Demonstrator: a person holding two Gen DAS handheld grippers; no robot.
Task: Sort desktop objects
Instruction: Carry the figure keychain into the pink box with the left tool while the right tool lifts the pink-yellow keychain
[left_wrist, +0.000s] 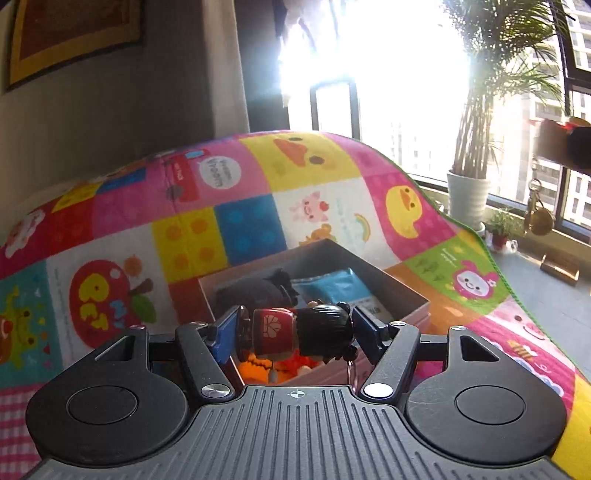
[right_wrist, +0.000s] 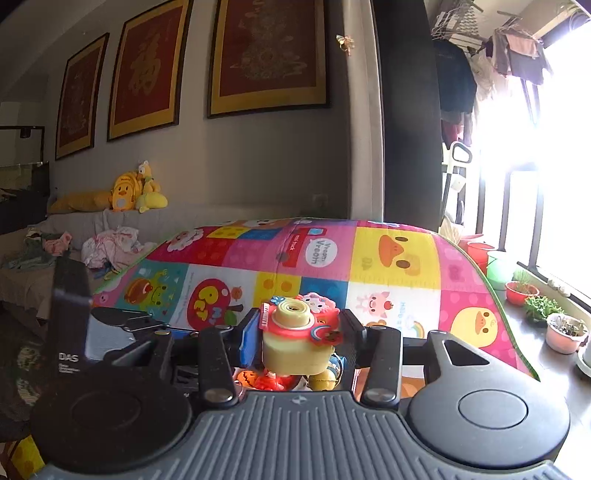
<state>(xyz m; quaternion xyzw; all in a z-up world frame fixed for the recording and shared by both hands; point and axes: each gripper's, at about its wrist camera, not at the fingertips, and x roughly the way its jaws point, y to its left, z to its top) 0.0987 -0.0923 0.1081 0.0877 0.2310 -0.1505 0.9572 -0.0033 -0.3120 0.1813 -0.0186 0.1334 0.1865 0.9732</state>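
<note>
A bright patchwork cartoon-print cloth (left_wrist: 207, 229) covers the table. On it, near the grippers, sits an open pink cardboard box (left_wrist: 413, 295) holding a dark grey fabric pouch (left_wrist: 255, 291) at its far left and a blue packet (left_wrist: 332, 286) at its far right. The left gripper (left_wrist: 295, 334) is clamped on a red-bodied, black-haired wooden doll keychain (left_wrist: 299, 332), lying sideways above the box. The right gripper (right_wrist: 299, 332) grips a pale yellow toy camera with a red face and cartoon stickers (right_wrist: 295, 339), raised over small orange and yellow toys (right_wrist: 280, 378).
</note>
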